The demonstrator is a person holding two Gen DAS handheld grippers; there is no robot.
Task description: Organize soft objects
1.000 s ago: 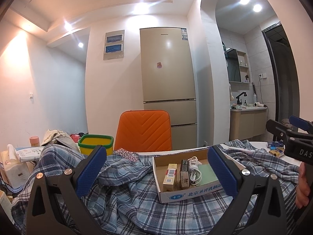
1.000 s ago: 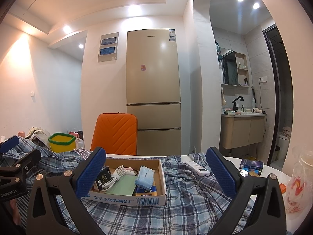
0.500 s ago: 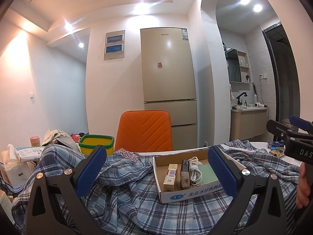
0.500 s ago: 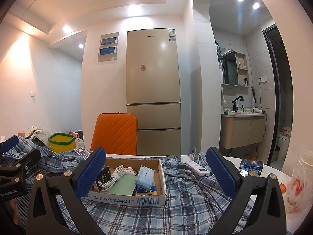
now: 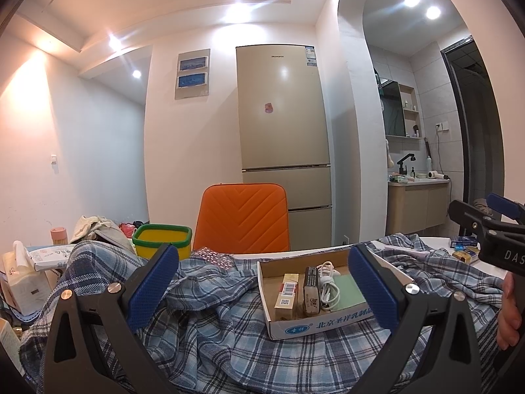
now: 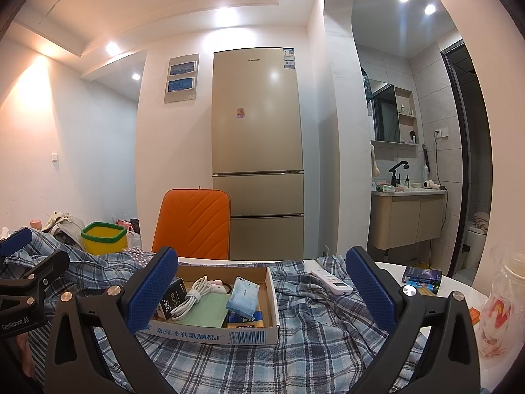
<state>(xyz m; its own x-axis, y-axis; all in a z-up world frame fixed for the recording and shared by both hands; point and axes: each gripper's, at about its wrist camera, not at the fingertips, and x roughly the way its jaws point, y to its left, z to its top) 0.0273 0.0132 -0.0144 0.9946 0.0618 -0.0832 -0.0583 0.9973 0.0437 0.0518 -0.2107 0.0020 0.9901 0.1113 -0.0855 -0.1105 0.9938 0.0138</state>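
Note:
A crumpled blue plaid shirt (image 5: pixel 213 321) (image 6: pixel 311 338) covers the white table. On top of it lies a shallow cardboard box (image 5: pixel 315 323) (image 6: pixel 210 333) with small packets, a white cable and a green card inside. My left gripper (image 5: pixel 262 282) hovers open above the shirt, just left of the box, nothing between its blue pads. My right gripper (image 6: pixel 261 285) is also open, held over the box and the shirt's right part. Each gripper shows at the edge of the other's view, with a hand beneath it.
An orange chair (image 5: pixel 242 220) stands behind the table, with a tall fridge (image 5: pixel 282 144) beyond. A yellow bin with a green rim (image 5: pixel 162 239) and tissue packs (image 5: pixel 19 279) sit left. A white remote (image 6: pixel 331 282), small boxes (image 6: pixel 421 277) and a plastic cup (image 6: pixel 505 302) lie right.

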